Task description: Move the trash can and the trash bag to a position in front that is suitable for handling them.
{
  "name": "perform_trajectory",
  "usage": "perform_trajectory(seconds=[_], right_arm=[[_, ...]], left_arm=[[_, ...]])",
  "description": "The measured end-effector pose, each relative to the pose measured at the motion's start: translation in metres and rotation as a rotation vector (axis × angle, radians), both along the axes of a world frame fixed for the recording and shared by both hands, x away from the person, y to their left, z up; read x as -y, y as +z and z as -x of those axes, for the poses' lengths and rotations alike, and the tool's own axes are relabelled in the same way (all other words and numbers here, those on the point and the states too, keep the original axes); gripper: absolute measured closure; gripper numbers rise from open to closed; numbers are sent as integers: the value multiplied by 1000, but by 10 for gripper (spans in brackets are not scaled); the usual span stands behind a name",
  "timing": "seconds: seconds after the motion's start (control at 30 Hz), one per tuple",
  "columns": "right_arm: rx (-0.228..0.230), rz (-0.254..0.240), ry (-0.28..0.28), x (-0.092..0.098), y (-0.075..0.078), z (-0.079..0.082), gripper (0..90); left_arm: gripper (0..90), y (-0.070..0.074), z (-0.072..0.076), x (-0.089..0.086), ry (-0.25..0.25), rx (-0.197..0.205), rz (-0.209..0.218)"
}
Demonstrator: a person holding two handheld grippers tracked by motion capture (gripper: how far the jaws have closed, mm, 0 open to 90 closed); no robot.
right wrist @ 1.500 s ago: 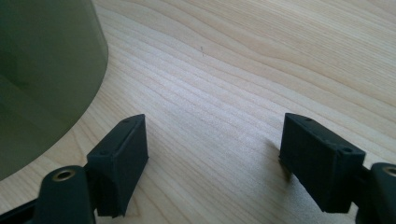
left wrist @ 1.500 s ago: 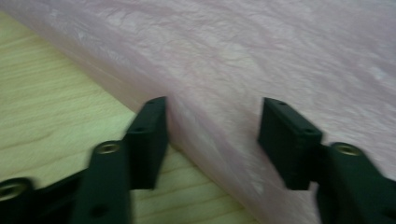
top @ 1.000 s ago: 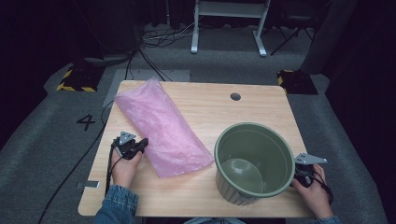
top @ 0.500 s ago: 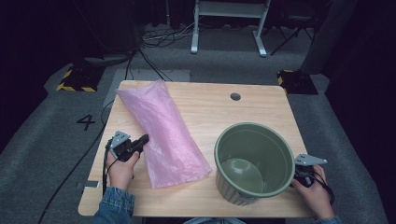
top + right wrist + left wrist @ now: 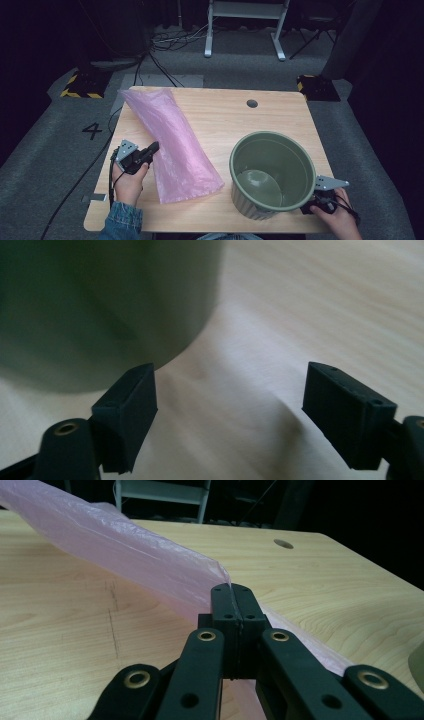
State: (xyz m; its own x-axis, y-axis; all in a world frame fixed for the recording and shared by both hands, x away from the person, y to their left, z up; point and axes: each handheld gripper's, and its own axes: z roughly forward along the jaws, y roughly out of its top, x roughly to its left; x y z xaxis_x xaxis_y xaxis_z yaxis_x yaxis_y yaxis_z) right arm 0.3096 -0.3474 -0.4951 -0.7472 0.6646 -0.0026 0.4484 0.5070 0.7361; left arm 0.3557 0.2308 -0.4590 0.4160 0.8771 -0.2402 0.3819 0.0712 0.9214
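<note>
A long pink plastic bag [image 5: 175,145] lies slantwise on the left half of the wooden table [image 5: 225,115]. My left gripper [image 5: 154,146] is shut on the bag's left edge, and in the left gripper view the thin film [image 5: 125,545] rises in a fold to the closed jaw tips of my left gripper [image 5: 232,587]. A green pot [image 5: 280,155] stands upright at the front right. My right gripper [image 5: 306,209] sits low at the pot's right side. Its jaws have just been opening; they stand wide at my right gripper [image 5: 230,405] with only table between them, the pot wall [image 5: 100,305] just beyond the left jaw.
A round cable hole [image 5: 252,103] is in the table top at the back right. The table's front edge runs close under both hands. A white metal frame [image 5: 245,30] and cables lie on the grey floor behind the table.
My left gripper has risen a little and shifted right, pulling the bag's left edge up with it. The right hand has shifted slightly beside the pot.
</note>
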Motion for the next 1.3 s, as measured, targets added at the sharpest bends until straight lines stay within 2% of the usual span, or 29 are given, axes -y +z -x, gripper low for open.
perform_trajectory(seconds=[0.1, 0.23, 0.4, 0.53, 0.7, 0.87, 0.97, 1.13, 1.23, 1.3], right_arm=[[-3, 11, 46, -8, -1, 5, 222], [13, 46, 57, -12, 0, 4, 231], [43, 35, 1, -13, 2, -2, 265], [59, 2, -47, -19, 5, -10, 275], [39, 1, -34, -21, 5, -10, 272], [3, 56, 65, -27, -1, -1, 251], [-6, 52, 101, -30, -2, 4, 250], [-1, 63, 91, -38, 0, 1, 251], [-9, 53, 53, -45, -2, -5, 260], [-16, 25, 49, -49, -4, -9, 259]], left_arm=[[900, 3, 1, 0, -2, 11, 3], [899, 6, 3, 1, -3, 30, 25], [900, 12, 6, 1, -1, 59, 32], [900, 19, 9, 2, 1, 82, 27], [900, 25, 13, 2, 3, 111, 26], [900, 29, 15, 0, 7, 124, 29], [900, 32, 16, -1, 11, 132, 34], [900, 41, 15, -1, 7, 154, 29], [900, 48, 11, -2, 8, 161, 20], [900, 52, 7, -3, 5, 163, 18]])
